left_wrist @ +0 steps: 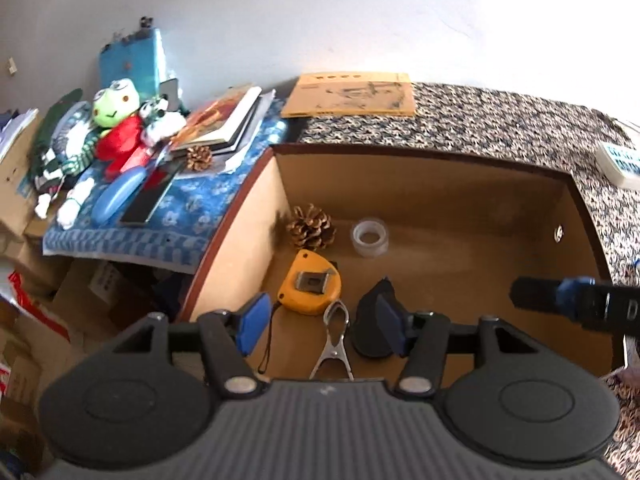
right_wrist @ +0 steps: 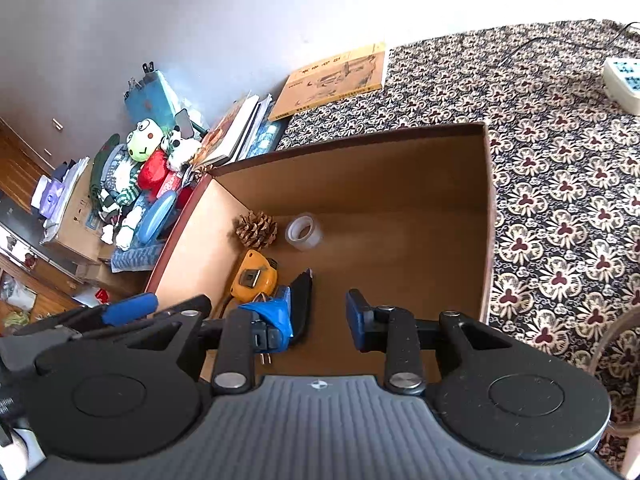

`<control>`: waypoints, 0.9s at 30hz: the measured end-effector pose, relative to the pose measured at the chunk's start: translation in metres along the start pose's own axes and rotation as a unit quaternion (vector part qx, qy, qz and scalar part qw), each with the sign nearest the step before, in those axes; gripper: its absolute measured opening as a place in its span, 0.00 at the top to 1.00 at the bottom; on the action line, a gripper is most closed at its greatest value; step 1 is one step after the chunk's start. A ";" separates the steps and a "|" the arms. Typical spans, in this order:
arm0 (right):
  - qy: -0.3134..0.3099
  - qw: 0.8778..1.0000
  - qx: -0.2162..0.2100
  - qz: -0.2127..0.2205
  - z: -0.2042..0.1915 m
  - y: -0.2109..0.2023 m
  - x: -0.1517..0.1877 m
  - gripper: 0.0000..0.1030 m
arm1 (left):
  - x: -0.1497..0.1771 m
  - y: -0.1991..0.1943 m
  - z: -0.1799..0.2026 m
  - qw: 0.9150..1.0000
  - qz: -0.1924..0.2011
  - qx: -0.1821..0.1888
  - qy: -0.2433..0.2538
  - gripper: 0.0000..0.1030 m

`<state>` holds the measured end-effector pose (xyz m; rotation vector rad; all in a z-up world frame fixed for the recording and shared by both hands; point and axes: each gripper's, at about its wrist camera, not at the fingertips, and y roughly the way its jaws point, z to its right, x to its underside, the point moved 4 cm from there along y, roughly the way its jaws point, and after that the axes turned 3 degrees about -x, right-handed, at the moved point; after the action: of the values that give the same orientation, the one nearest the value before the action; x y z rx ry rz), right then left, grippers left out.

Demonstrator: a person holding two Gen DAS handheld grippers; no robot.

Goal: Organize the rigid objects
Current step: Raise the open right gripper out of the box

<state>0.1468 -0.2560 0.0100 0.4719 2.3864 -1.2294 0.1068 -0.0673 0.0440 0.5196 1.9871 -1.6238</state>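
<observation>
An open brown box holds a pine cone, a clear tape roll, a yellow tape measure, a metal clip and a black flat object. My left gripper hangs open over the box's near left part, above the clip, gripping nothing. My right gripper is open over bare box floor, just right of the black object. One of its fingers shows at the right in the left wrist view.
The box rests on a patterned cloth with a yellow book and a white keypad device. To the left, a blue-clothed stand carries plush toys, books and another pine cone.
</observation>
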 end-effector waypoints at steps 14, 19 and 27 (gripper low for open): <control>-0.009 0.996 0.080 0.027 -0.038 0.017 0.003 0.86 | -0.016 0.010 -0.038 1.000 0.008 0.007 0.010 0.39; 0.002 0.994 0.100 0.034 -0.053 0.029 0.006 0.86 | -0.020 0.022 -0.051 0.999 0.009 0.020 0.027 0.39; 0.000 0.988 0.154 0.028 -0.072 0.046 0.009 0.85 | -0.023 0.039 -0.063 0.997 -0.004 0.045 0.054 0.38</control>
<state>0.1460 -0.1705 0.0115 0.6257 2.1738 -1.5797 0.1389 0.0028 0.0366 0.6479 2.0016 -1.7303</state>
